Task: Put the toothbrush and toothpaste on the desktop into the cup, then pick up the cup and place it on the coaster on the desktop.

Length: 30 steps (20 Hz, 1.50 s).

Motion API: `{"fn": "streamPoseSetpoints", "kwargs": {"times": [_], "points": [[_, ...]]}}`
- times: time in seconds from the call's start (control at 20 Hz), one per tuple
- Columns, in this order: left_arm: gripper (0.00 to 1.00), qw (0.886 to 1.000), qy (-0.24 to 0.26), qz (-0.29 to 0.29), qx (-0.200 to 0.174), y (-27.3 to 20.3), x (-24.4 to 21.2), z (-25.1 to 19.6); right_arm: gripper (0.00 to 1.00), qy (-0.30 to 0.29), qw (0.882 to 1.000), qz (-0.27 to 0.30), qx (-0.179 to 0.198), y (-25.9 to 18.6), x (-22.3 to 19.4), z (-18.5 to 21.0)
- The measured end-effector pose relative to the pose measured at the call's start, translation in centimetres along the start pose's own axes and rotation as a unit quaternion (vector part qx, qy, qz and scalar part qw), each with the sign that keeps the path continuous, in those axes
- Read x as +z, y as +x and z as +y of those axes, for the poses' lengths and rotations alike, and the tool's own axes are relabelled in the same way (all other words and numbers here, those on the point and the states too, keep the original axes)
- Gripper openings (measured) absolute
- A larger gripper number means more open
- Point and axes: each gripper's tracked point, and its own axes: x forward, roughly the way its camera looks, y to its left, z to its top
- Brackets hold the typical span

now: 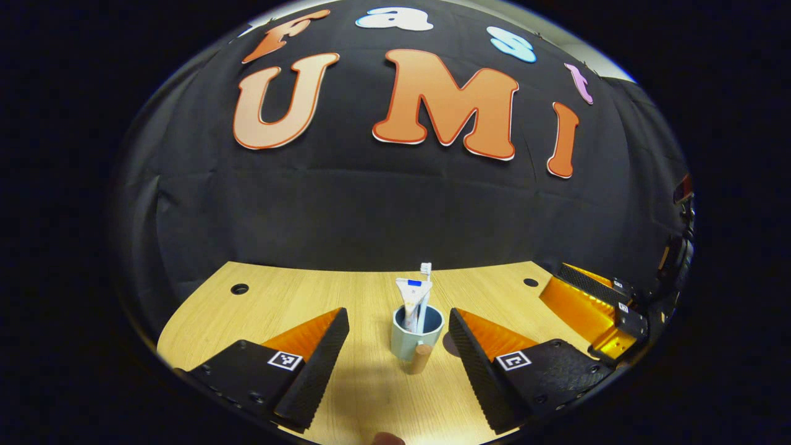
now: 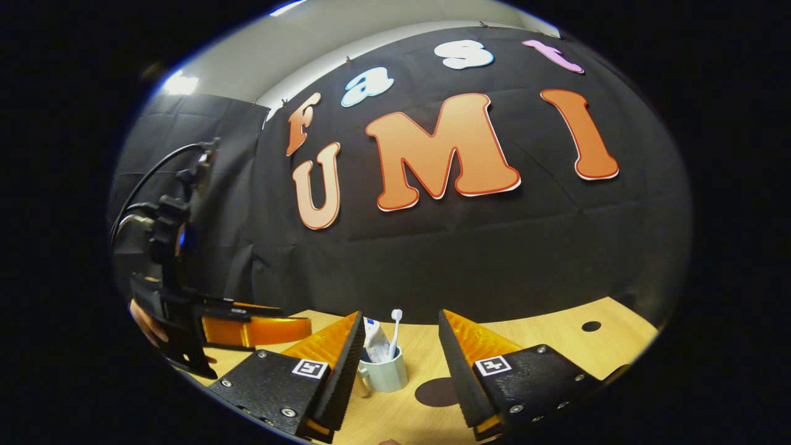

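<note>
Left tongs (image 1: 398, 352) gape wide and empty, hovering over the bench (image 1: 278, 303), fingers either side of the cup (image 1: 417, 337) without touching it. Right tongs (image 2: 398, 364) likewise wide apart, holding nothing, cup (image 2: 384, 371) ahead between the fingers. Cup stands mid-bench with toothbrush (image 1: 425, 290) and toothpaste (image 1: 412, 293) upright inside; dark round coaster (image 2: 437, 392) lies just beside it toward the bench's right edge.

On the desktop (image 1: 278, 303), the cup (image 1: 417, 337) stands at centre, with the toothbrush (image 1: 425, 290) and toothpaste (image 1: 411, 296) upright in it. In the right gripper view, the coaster (image 2: 437, 392) lies at the cup's four o'clock, just beside it.
</note>
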Motion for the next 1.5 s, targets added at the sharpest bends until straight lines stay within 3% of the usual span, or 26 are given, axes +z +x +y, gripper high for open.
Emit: {"fn": "streamPoseSetpoints", "kwargs": {"times": [0.2, 0.25, 0.3, 0.45, 0.6, 0.95, 1.05, 1.1, 1.15, 1.3, 1.5], "points": [[0.98, 0.996, 0.018, 0.09, 0.018, 1.8, -1.2, -0.6, 0.82, -0.027, 1.0, 0.001, 0.004, -2.5, 0.6, -0.5], [0.98, 0.993, 0.02, 0.117, 0.018, 2.2, -1.8, -1.0, 0.77, -0.034, 0.999, -0.001, 0.004, -3.2, 0.8, -0.7], [0.98, 0.99, 0.022, 0.141, 0.015, 2.7, -2.7, -1.4, 0.87, -0.041, 0.999, -0.003, 0.001, -3.8, 1.1, -0.9], [0.98, 0.975, 0.025, 0.221, 0.007, 4.9, -5.8, -2.6, 0.88, -0.054, 0.998, -0.014, -0.008, -5.9, 1.8, -1.9], [0.98, 0.953, 0.019, 0.301, 0.017, 6.4, -8.8, -2.6, 0.9, -0.057, 0.998, -0.018, -0.017, -7.9, 1.8, -3.0], [0.96, 0.923, 0.043, 0.383, 0.025, 9.6, -8.7, -2.8, 0.9, -0.035, 0.999, -0.005, -0.039, -10.0, -0.1, -5.9], [0.86, 0.916, 0.046, 0.397, 0.029, 10.7, -7.8, -2.7, 0.85, -0.028, 0.999, -0.003, -0.043, -10.3, -0.4, -6.1], [0.68, 0.914, 0.044, 0.403, 0.031, 11.0, -6.7, -2.7, 0.9, -0.025, 0.999, -0.003, -0.044, -10.4, -0.4, -6.2], [0.61, 0.911, 0.041, 0.41, 0.034, 11.3, -5.4, -2.4, 0.9, -0.023, 0.999, -0.003, -0.041, -10.4, -0.5, -6.1], [0.28, 0.91, 0.033, 0.412, 0.031, 12.8, -1.6, -3.1, 0.9, -0.022, 0.999, 0.002, -0.039, -10.3, -1.2, -5.9], [0.24, 0.919, 0.02, 0.392, 0.031, 10.8, 2.0, -1.0, 0.9, -0.025, 0.999, 0.02, -0.04, -10.1, -2.5, -5.6]]}}
